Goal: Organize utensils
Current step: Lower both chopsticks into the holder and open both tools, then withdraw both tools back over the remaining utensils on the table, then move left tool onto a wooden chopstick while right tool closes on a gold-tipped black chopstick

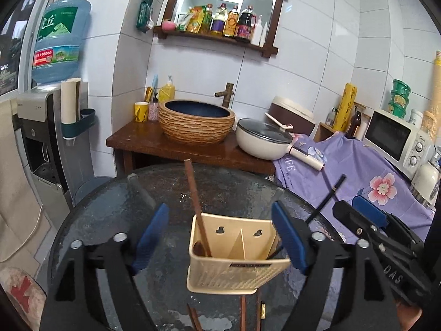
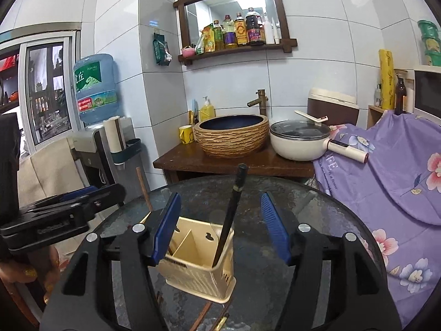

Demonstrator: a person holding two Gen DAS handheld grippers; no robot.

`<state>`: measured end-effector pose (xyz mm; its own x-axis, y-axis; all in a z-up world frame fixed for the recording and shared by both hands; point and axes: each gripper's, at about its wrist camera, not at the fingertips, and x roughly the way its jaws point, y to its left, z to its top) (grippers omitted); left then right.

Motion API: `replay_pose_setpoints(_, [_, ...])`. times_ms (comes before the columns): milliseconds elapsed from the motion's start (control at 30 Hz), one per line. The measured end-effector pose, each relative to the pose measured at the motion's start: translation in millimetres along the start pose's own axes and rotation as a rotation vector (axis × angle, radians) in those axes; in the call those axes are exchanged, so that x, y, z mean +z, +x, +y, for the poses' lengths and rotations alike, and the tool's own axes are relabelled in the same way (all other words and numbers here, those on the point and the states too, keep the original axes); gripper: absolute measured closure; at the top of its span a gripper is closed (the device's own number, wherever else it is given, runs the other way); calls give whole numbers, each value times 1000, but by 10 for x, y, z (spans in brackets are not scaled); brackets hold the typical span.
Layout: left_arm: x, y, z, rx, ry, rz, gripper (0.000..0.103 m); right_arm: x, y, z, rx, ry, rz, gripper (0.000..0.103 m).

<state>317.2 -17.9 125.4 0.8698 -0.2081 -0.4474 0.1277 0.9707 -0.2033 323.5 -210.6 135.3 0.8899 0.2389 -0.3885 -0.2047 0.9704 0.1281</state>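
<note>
Both claws spread apart, nothing held. Left claw [image 1: 220, 234] hovers above the cream plastic two-compartment utensil caddy [image 1: 234, 273], which stands on the round dark glass desk [image 1: 115, 207] near its front edge, between the blue pads. Right claw [image 2: 220, 226] hovers just beside it, caddy [image 2: 198, 270] sitting under its left pad. Brown wooden spoon [image 1: 197, 209] stands tilted in the caddy's left compartment, bowl down, handle leaning on the back wall; black chopstick [image 2: 230, 215] leans in the right compartment, tip down. Divider keeps the two kinds apart, likely the sorting logic. More utensils still lie flat on the desk by the front edge, just before the caddy: brown wooden sticks [image 1: 242, 313] and, in the right view, a brown stick [image 2: 202, 315] plus a gold-tipped one [image 2: 222, 322]; ends cut off by the frame. Judgement: task partly done, next likely a pick from the loose ones at the front edge. Risk: thin sticks on slick glass may slide or roll when pinched.
</note>
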Motion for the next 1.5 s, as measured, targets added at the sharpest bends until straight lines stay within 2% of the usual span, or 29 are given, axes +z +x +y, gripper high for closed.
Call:
replay_pose_setpoints(133, [-255, -185, 134, 22, -16, -17, 10, -160, -218, -27, 18, 24, 6, 30])
replay_pose_setpoints(167, [-344, -206, 175, 37, -20, -10, 8, -248, -262, -17, 24, 20, 20, 26])
replay_pose_setpoints(233, [-561, -209, 263, 78, -29, 20, 8, -452, -292, 24, 20, -8, 60, 25])
replay_pose_setpoints(367, [-1024, -84, 381, 130, -5, 148, 8, -955, -181, 105, -14, -77, 184, 25])
replay_pose_setpoints(433, [-1229, -47, 408, 132, 11, 205, 9, -1207, -105, 99, -36, -83, 253, 25])
replay_pose_setpoints(533, [-1497, -20, 456, 151, 32, 267, 19, -1585, -28, 50, -41, -42, 353, 25])
replay_pose_setpoints(600, [-1655, 12, 497, 157, 31, 316, 30, -1748, -19, 48, -52, -36, 391, 25])
replay_pose_setpoints(667, [-1771, 38, 529, 139, 15, 359, 37, -1891, -13, 88, -49, -47, 423, 25])
replay_pose_setpoints(767, [-1861, 50, 528, 119, 12, 387, 43, -2041, -6, 167, -58, -76, 451, 25])
replay_pose_setpoints(967, [-1974, 59, 429, 98, 38, 410, 48, -2222, -13, 209, -69, -76, 487, 29])
replay_pose_setpoints(1267, [-2040, 139, 314, 85, 65, 432, 52, -2222, 16, 194, -78, -78, 512, 32])
replay_pose_setpoints(1500, [-2042, 162, 279, 100, 96, 442, 55, -2221, 38, 115, -106, -82, 540, 39])
